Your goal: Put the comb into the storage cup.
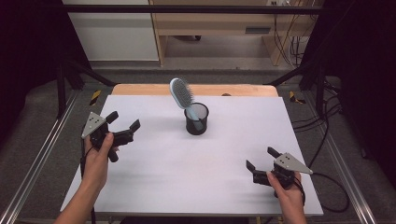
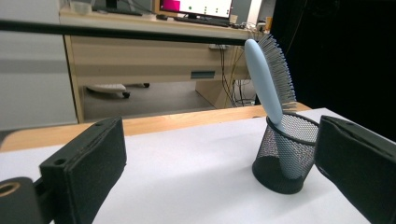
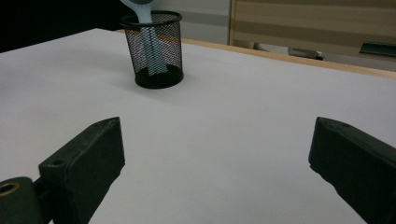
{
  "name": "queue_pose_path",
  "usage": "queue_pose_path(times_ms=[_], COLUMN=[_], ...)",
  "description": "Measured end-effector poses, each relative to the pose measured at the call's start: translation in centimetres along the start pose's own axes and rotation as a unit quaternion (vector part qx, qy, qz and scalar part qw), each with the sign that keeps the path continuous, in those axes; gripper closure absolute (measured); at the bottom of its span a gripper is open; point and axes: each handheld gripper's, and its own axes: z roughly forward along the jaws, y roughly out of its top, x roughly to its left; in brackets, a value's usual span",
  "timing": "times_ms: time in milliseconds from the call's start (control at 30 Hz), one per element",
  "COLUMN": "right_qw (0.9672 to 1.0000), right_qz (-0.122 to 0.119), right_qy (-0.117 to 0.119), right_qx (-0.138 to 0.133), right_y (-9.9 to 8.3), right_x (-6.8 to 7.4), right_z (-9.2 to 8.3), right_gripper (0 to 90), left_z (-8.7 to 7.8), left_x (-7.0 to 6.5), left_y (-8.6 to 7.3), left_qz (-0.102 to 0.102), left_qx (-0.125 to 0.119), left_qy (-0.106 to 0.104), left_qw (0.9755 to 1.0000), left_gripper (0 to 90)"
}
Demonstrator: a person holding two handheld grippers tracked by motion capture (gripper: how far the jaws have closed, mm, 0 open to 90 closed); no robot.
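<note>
A light blue hairbrush (image 1: 181, 95) stands handle-down in a black mesh cup (image 1: 196, 119) near the back middle of the white table (image 1: 201, 158), leaning left with its bristles to the right. The left gripper view has the hairbrush (image 2: 266, 84) and cup (image 2: 286, 156) at right. In the right gripper view the cup (image 3: 156, 49) sits far off at top left. My left gripper (image 1: 123, 120) is open at the table's left side, nothing between its jaws. My right gripper (image 1: 261, 158) is open near the front right, also holding nothing.
A wooden strip (image 1: 140, 89) runs along the table's far edge. Beyond it stand a wooden desk (image 1: 224, 23) and a white cabinet (image 1: 112, 32). Metal rails (image 1: 37, 163) flank the table, and cables (image 1: 327, 126) lie on the floor at right.
</note>
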Motion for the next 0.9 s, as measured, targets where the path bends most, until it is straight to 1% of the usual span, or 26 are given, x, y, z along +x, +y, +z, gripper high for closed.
queue_pose_path(times_ms=[67, 233, 400, 600, 733, 900], right_qw=[1.0000, 1.0000, 0.9999, 0.9998, 0.9998, 0.9997], right_qz=[-0.004, -0.006, -0.010, -0.016, -0.013, -0.018], right_qy=[0.001, 0.004, 0.006, 0.007, 0.007, 0.010], right_qx=[0.000, 0.003, 0.005, 0.008, 0.013, 0.015], right_y=[0.0, 0.0, -0.1, -0.1, -0.1, -0.1], right_x=[0.0, 0.1, 0.2, 0.3, 0.3, 0.4], right_z=[0.1, 0.1, 0.2, 0.3, 0.3, 0.3], right_gripper=[3.7, 3.7, 3.7, 3.7, 3.6, 3.6], left_z=[-0.5, -1.5, -2.6, -3.7, -4.2, -4.9], left_x=[0.2, 0.6, 1.0, 1.2, 1.5, 1.8], left_y=[0.0, -0.1, -0.4, -1.4, -2.2, -3.0], left_qz=[0.004, 0.020, 0.031, 0.033, 0.029, 0.023], left_qx=[-0.002, -0.003, -0.009, -0.012, -0.014, -0.018], left_qy=[0.003, 0.007, 0.012, 0.012, 0.016, 0.021], left_qw=[1.0000, 0.9998, 0.9994, 0.9993, 0.9994, 0.9994], left_gripper=[2.3, 2.3, 2.3, 2.3, 2.5, 2.5])
